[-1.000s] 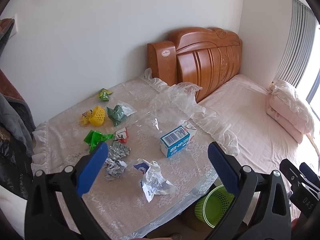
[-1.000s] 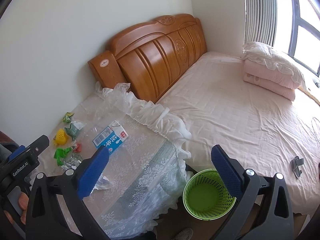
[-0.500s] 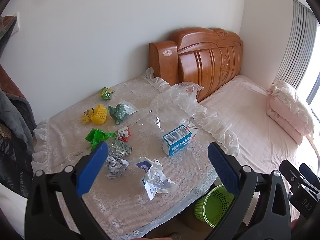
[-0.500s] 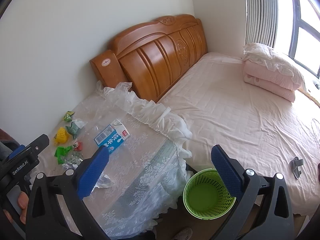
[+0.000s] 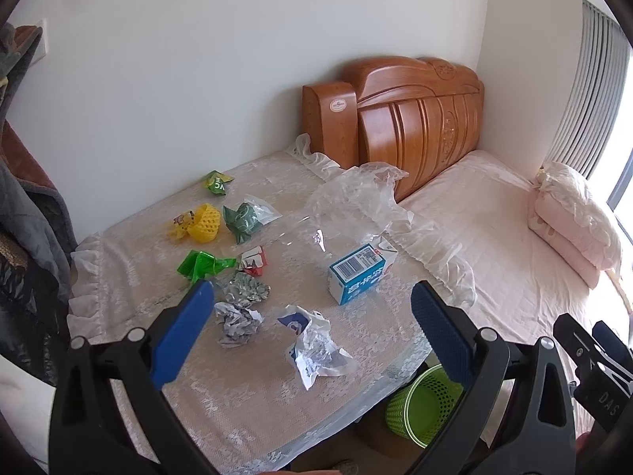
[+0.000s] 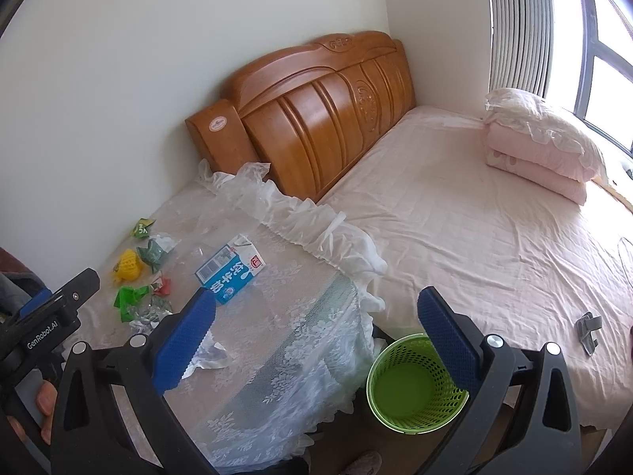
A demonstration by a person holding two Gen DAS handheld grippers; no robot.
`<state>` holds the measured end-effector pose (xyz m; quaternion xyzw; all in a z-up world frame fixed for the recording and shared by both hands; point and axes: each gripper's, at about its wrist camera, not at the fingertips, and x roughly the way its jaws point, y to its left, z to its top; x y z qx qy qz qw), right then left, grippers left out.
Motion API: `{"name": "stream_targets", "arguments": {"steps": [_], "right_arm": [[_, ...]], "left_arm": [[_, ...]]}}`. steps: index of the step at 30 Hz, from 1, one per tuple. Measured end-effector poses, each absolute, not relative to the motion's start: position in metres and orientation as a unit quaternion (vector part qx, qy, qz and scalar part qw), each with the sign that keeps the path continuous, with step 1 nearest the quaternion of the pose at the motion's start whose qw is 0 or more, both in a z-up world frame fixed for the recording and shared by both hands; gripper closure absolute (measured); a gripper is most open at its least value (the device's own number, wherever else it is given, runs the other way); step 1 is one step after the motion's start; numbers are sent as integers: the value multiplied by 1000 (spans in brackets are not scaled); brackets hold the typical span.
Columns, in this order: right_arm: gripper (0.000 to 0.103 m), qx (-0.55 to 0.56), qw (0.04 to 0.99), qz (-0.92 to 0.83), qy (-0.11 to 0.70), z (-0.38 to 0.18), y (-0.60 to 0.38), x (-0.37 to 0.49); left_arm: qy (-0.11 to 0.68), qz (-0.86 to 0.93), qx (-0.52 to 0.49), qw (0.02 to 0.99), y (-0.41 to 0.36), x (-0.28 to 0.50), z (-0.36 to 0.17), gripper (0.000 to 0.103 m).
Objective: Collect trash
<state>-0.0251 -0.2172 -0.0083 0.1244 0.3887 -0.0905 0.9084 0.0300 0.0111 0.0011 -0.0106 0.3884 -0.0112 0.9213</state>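
Note:
Trash lies on a lace-covered table [image 5: 130, 277]: a blue and white milk carton [image 5: 358, 273], a crumpled white wrapper [image 5: 316, 346], crumpled paper [image 5: 237, 322], foil [image 5: 245, 291], a green wrapper [image 5: 199, 263], a yellow net [image 5: 201, 223] and a clear plastic bag [image 5: 352, 198]. A green mesh bin [image 6: 411, 386] stands on the floor by the table. My left gripper [image 5: 312, 328] is open and empty above the table's near side. My right gripper [image 6: 316, 336] is open and empty above the table corner and bin.
A bed with a pink sheet [image 6: 474, 217] and wooden headboard [image 6: 316, 118] stands right of the table. Folded pink bedding [image 6: 542, 142] lies near the window. Clothes [image 5: 23, 217] hang at the left. A small grey object [image 6: 588, 328] lies on the bed.
Both grippers have drawn back and up slightly, so the table and bed look a little farther away. Both stay open and empty.

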Motion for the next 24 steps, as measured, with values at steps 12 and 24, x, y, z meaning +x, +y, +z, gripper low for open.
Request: {"name": "stream_targets", "arguments": {"steps": [12,24], "right_arm": [[2,123,908,-85,391,-7,-212,-25],[2,119,910,-53,395,-17,-200,-21]], "left_arm": [[391,-10,-16,920,18,28,0,8],[394,-8,-18,919,38,27,-9,8]]}}
